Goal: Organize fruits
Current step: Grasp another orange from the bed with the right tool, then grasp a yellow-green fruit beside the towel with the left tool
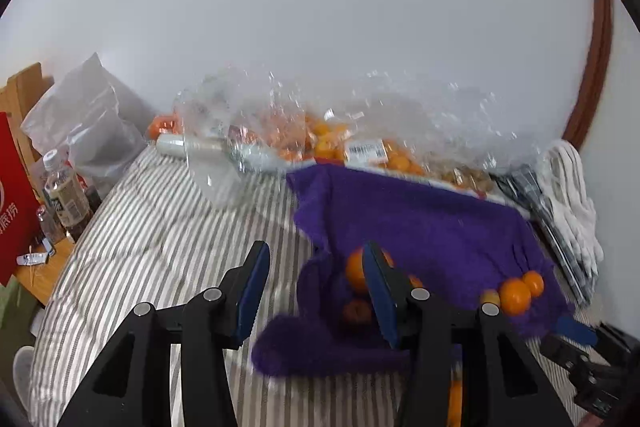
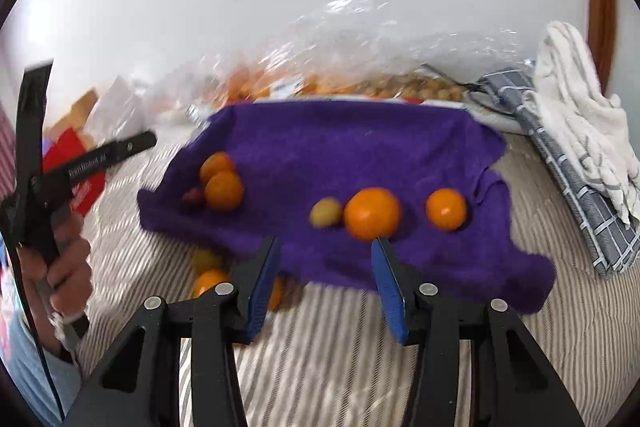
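Note:
A purple towel (image 2: 340, 147) lies on a striped bed. On it, in the right wrist view, sit a large orange (image 2: 372, 213), a smaller orange (image 2: 446, 209), a yellow-green fruit (image 2: 326, 213), two oranges together (image 2: 222, 183) and a dark red fruit (image 2: 194, 195). Two more fruits (image 2: 208, 279) lie on the sheet off the towel's near edge. My right gripper (image 2: 326, 241) hovers open just short of the large orange, nothing between its fingers. My left gripper (image 1: 315, 247) is open and empty over the towel's (image 1: 420, 227) left edge. Its right finger partly hides an orange (image 1: 354, 269).
Clear plastic bags (image 1: 320, 131) holding several oranges line the wall at the back. A white towel (image 2: 580, 119) and a grey checked cloth (image 2: 580, 199) lie at the right. A bottle (image 1: 66, 195) and a red bag (image 1: 12, 203) stand on a wooden table left of the bed. A hand (image 2: 68, 267) holds the left tool.

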The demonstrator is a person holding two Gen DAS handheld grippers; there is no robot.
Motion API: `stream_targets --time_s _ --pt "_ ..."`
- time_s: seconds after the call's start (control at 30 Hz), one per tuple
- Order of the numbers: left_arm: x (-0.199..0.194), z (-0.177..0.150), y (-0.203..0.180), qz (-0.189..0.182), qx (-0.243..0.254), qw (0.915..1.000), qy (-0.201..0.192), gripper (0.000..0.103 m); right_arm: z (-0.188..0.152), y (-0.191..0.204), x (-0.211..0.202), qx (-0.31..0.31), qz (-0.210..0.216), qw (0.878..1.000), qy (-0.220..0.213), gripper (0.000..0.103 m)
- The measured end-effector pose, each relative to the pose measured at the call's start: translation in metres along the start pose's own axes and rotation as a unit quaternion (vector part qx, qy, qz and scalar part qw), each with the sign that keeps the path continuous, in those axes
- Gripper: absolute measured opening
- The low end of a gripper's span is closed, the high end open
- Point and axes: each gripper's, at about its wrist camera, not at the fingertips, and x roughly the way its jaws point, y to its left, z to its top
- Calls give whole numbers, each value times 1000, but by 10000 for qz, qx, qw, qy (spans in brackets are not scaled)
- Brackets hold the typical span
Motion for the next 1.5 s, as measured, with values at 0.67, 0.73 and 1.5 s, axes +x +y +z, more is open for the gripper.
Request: stream_targets --time_s 0.67,0.73,1.5 --pt "-23 -85 37 106 66 9970 768 47 -20 18 53 555 875 9905 901 33" --pt "-22 -88 37 105 86 9965 824 47 -20 15 51 637 851 9902 907 33" --pt "-16 -91 31 171 214 9946 1004 49 -53 -35 24 352 -296 9983 360 35"
